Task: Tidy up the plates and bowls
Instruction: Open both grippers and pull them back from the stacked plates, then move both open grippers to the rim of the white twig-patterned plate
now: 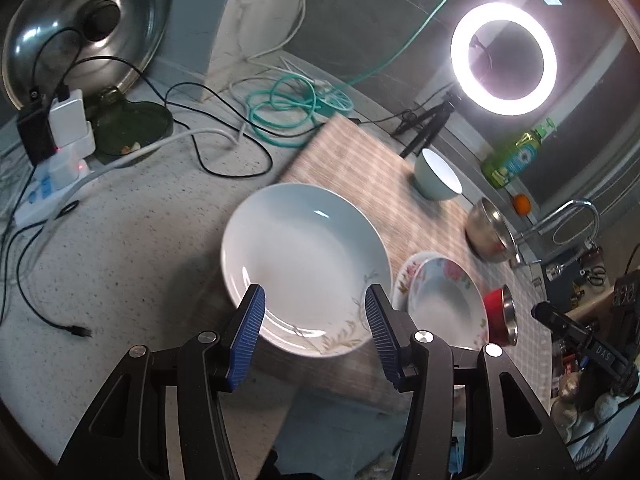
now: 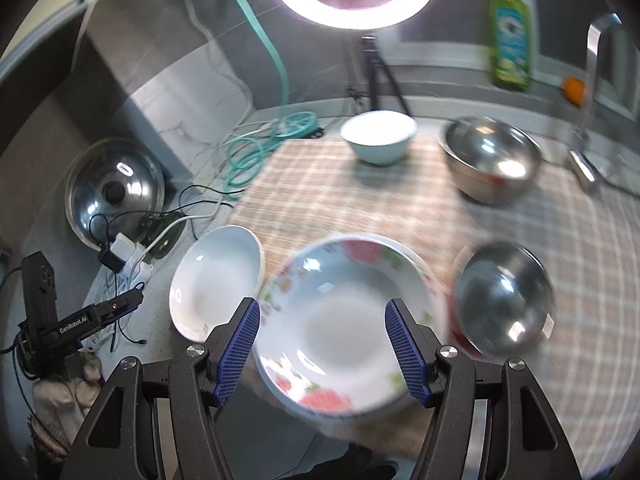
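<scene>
A pale plate with a leaf print point(image 1: 304, 264) lies at the checked mat's left edge; my left gripper point(image 1: 314, 308) is open above its near rim. It also shows in the right wrist view point(image 2: 216, 280). A flowered plate point(image 2: 348, 316) point(image 1: 448, 300) lies to its right; my right gripper point(image 2: 324, 328) is open over it. A red-sided steel bowl point(image 2: 504, 300) point(image 1: 502, 316) sits right of the flowered plate. A pale ceramic bowl point(image 2: 378, 136) point(image 1: 436, 174) and a larger steel bowl point(image 2: 492, 156) point(image 1: 488, 232) stand at the back of the mat.
The checked mat point(image 2: 328, 192) covers the counter's right part. A ring light point(image 1: 504, 58) on a tripod, a green bottle point(image 2: 510, 40), a faucet point(image 1: 568, 220), a pot lid point(image 1: 88, 28), a power strip point(image 1: 48, 188) and loose cables point(image 1: 296, 108) surround it.
</scene>
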A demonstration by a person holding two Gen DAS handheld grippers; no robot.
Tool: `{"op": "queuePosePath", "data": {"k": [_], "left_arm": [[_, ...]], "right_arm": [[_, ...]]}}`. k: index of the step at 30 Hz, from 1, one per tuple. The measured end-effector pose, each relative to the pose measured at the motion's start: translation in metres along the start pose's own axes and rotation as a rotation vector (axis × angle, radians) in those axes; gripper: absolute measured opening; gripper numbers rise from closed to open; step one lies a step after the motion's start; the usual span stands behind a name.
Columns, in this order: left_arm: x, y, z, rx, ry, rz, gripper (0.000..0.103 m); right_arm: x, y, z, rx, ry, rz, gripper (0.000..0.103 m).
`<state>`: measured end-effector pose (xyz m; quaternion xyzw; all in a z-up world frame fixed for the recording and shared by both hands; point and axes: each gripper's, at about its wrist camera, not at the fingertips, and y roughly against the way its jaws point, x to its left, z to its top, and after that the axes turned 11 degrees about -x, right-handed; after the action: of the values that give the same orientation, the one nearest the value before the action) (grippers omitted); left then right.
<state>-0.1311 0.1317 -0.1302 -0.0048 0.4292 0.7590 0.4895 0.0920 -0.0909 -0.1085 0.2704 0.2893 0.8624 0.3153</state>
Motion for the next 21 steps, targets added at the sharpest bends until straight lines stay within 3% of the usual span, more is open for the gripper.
{"op": "queuePosePath", "data": {"k": [5, 8, 12, 18, 21], "left_arm": [[0.019, -0.012, -0.009, 0.041, 0.056, -0.003, 0.047], [0.023, -0.014, -0.014, 0.065, 0.056, 0.003, 0.044], [0.035, -0.014, -0.020, 0.089, 0.130, 0.016, 0.044], [0.034, 0.002, -0.026, 0.007, 0.125, 0.040, 0.045], [0.032, 0.008, -0.027, -0.048, 0.131, 0.068, 0.053]], "right_arm": [[0.024, -0.039, 0.009, 0.064, -0.008, 0.069, 0.061], [0.031, -0.062, 0.016, 0.101, -0.007, 0.078, 0.053], [0.039, -0.080, 0.019, 0.134, -0.010, 0.105, 0.050], [0.052, -0.085, 0.010, 0.168, 0.019, 0.170, 0.050], [0.052, -0.085, 0.008, 0.181, 0.029, 0.180, 0.050]]}}
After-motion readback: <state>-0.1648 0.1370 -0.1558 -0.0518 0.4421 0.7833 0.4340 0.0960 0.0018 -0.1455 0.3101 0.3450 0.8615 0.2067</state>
